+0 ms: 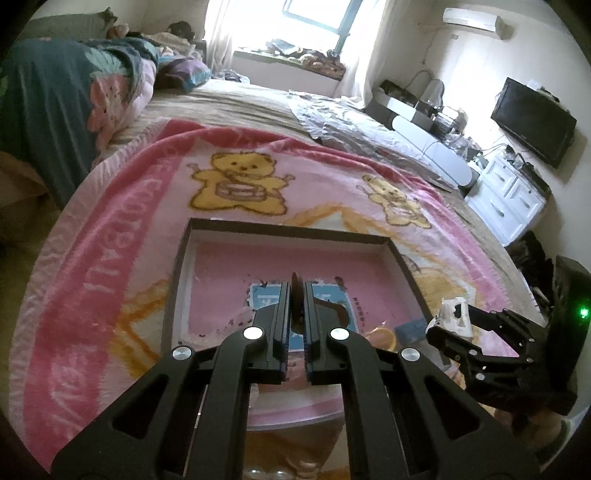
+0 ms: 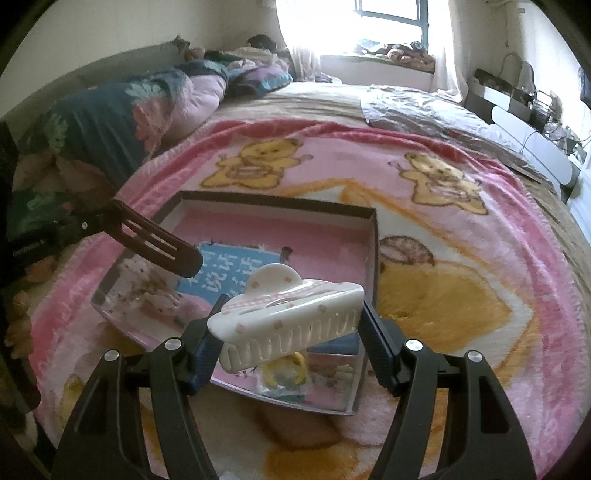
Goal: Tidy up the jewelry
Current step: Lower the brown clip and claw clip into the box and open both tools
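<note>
My left gripper (image 1: 295, 291) is shut on a thin brown hair clip (image 1: 296, 295), seen edge-on between its pads above the box. The right wrist view shows the same brown slotted clip (image 2: 159, 242) sticking out flat from the left gripper (image 2: 98, 223) over the box's left side. My right gripper (image 2: 291, 312) is shut on a white hair claw clip (image 2: 288, 314) with small pink flowers, its teeth pointing down over the near right part of the box. The box (image 2: 280, 202), dark-rimmed and pink inside, lies on a pink bear blanket (image 1: 110, 236). A yellow ring-shaped piece (image 2: 291, 369) lies in it.
A folded dark floral quilt (image 2: 122, 110) lies at the left of the bed. A silver sheet (image 1: 354, 122) covers its far right side. Beyond the bed stand a white cabinet (image 1: 509, 192), a black TV (image 1: 532, 122) and a bright window (image 1: 314, 18).
</note>
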`<state>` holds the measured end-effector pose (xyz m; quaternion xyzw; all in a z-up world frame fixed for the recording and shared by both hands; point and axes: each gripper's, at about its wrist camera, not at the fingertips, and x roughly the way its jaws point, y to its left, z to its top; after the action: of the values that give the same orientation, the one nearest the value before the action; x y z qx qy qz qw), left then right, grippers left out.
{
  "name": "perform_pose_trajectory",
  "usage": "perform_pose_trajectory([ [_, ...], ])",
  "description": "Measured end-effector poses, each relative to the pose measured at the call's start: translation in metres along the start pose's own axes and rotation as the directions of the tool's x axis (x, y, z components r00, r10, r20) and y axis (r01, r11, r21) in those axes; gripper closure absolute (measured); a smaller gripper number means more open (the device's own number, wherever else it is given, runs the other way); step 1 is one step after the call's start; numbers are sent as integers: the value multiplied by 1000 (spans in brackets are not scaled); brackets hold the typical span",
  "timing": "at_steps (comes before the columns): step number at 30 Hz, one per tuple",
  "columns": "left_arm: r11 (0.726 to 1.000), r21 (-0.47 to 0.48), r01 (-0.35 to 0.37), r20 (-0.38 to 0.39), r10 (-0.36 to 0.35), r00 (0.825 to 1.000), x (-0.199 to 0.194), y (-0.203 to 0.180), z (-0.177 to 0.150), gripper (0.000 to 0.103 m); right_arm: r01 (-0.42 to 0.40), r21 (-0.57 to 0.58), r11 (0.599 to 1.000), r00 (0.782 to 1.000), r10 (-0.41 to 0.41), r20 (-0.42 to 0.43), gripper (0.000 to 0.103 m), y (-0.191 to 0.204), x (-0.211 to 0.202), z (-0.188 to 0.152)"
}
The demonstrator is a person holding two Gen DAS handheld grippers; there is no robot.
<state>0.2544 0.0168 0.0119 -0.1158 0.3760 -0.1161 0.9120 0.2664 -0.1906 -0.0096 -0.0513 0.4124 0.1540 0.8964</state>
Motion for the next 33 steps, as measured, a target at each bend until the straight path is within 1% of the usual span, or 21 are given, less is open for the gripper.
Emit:
perform_pose_trajectory([
  [7, 1000, -26, -14, -36, 13, 999, 15, 13, -6, 102, 18, -4, 1000, 998, -18, -57, 36, 8, 27, -6],
  [11, 999, -32, -21, -50, 19, 999, 19, 20, -9, 102, 15, 0, 1000, 997, -14, -74, 36, 10, 34, -9],
  [17, 999, -44, -23, -50, 21, 999, 17, 24, -14, 102, 11, -2, 1000, 996, -11, -90, 36, 14, 37, -13],
  [19, 999, -43, -29, -51, 26, 998, 15, 26, -16, 99, 13, -4, 1000, 996, -13, -94, 36, 14, 38, -14],
  [21, 999, -43, -33, -54, 31, 998, 13, 27, -17, 88, 12, 1, 1000, 995, -12, -98, 36, 14, 39, -15],
  [23, 998, -43, -38, -54, 36, 998, 11, 28, -19, 83, 11, 8, 1000, 994, -10, -109, 36, 13, 41, -15],
  [28, 998, -39, -55, -59, 52, 997, 7, 32, -21, 83, 9, 15, 1000, 994, -7, -113, 36, 12, 40, -18],
  [31, 997, -43, -57, -57, 55, 997, 4, 32, -21, 82, -4, 33, 999, 995, 7, -104, 28, 9, 34, -19],
  [33, 997, -43, -59, -52, 57, 997, 1, 33, -22, 81, -8, 41, 999, 996, 12, -92, 25, 8, 28, -20],
])
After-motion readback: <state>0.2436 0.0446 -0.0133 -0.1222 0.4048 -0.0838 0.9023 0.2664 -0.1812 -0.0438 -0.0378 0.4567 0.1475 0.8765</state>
